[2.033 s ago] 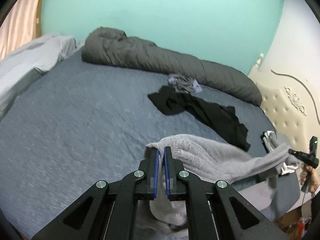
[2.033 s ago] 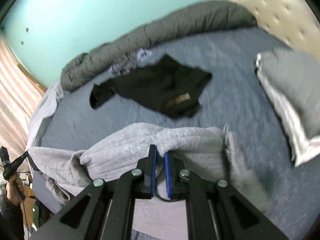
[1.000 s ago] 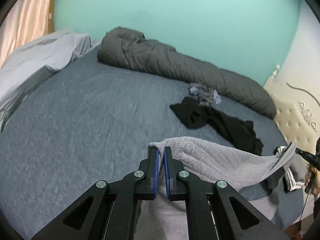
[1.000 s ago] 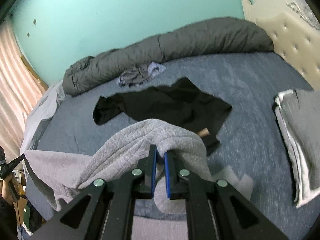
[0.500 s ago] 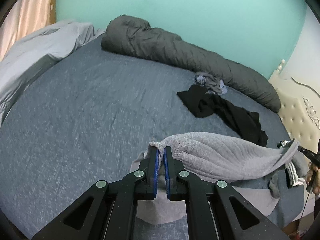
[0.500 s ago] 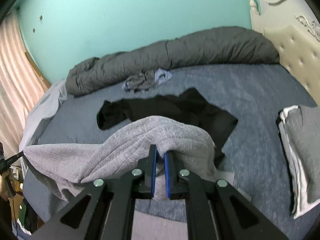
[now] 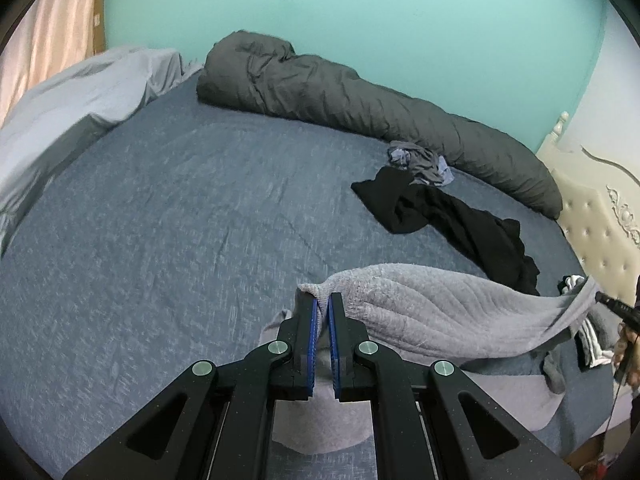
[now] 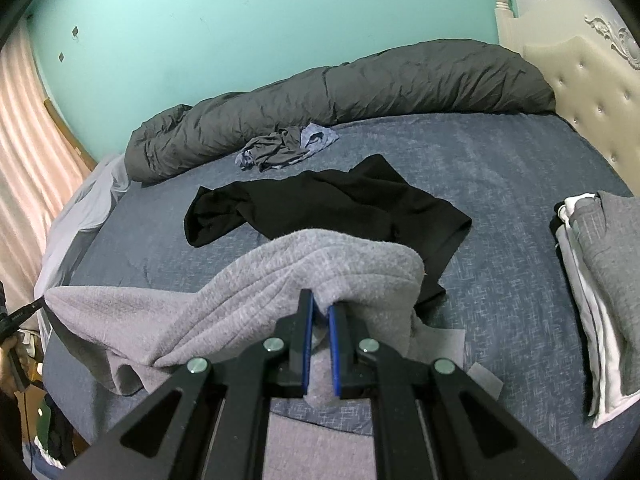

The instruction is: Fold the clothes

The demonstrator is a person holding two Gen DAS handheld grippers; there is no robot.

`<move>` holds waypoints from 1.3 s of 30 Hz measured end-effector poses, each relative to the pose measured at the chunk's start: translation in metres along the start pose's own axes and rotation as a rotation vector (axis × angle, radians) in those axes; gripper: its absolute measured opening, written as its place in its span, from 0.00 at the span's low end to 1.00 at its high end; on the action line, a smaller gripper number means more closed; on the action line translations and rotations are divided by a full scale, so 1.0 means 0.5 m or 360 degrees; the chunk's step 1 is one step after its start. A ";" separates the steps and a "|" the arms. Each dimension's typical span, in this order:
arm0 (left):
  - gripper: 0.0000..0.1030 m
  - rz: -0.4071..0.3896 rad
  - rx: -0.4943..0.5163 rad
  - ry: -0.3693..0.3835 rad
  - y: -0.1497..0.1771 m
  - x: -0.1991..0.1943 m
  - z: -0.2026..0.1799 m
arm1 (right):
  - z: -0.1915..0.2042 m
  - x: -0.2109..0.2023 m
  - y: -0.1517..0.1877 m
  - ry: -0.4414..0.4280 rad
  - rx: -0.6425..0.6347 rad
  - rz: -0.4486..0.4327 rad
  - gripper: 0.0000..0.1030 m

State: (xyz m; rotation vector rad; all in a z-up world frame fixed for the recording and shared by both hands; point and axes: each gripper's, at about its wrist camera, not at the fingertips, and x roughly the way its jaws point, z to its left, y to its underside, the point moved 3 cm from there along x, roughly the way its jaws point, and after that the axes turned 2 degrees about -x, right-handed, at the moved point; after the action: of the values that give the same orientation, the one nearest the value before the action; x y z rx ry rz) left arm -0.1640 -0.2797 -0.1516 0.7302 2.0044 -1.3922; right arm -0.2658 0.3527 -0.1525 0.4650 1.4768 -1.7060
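Grey fleece garment (image 7: 432,312) is being held stretched above the blue bed (image 7: 160,240) between the two grippers. One edge is being clamped by the left gripper (image 7: 323,308), whose blue-padded fingers (image 7: 313,340) are closed on a bunched fold that is rising just over their tips and hanging down between and below them. From there the cloth is being drawn out to the right toward the far gripper, seen small at the frame's edge. In the right wrist view, the opposite edge is being pinched in the same way by the right gripper (image 8: 321,312), with the fleece draped over the tips of its fingers (image 8: 306,332) and sagging to the left. A black garment (image 8: 340,208) is lying flat on the bed just beyond the fleece, and a small crumpled grey-blue garment (image 8: 288,146) is lying farther back, against a rolled dark grey duvet (image 8: 340,88). A folded stack of clothes (image 8: 600,280) is resting on the bed to the right, near the padded headboard (image 8: 592,92).
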 end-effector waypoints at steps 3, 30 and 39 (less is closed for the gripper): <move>0.06 0.0087 -0.0033 -0.0012 0.045 0.021 0.025 | 0.002 0.012 0.025 -0.0003 -0.0009 0.0036 0.07; 0.06 0.0483 -0.0015 0.0004 0.309 0.043 0.098 | -0.136 0.034 0.318 0.0029 0.0116 0.0443 0.06; 0.07 0.0527 0.0086 0.0032 0.314 0.058 0.064 | 0.005 0.089 0.311 -0.0168 0.0025 0.0531 0.50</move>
State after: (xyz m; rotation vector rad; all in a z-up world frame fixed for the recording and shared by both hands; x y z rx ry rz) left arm -0.0659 -0.2590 -0.2801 1.0500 1.7671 -1.2487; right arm -0.1729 0.3382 -0.2842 0.5853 1.2336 -1.4559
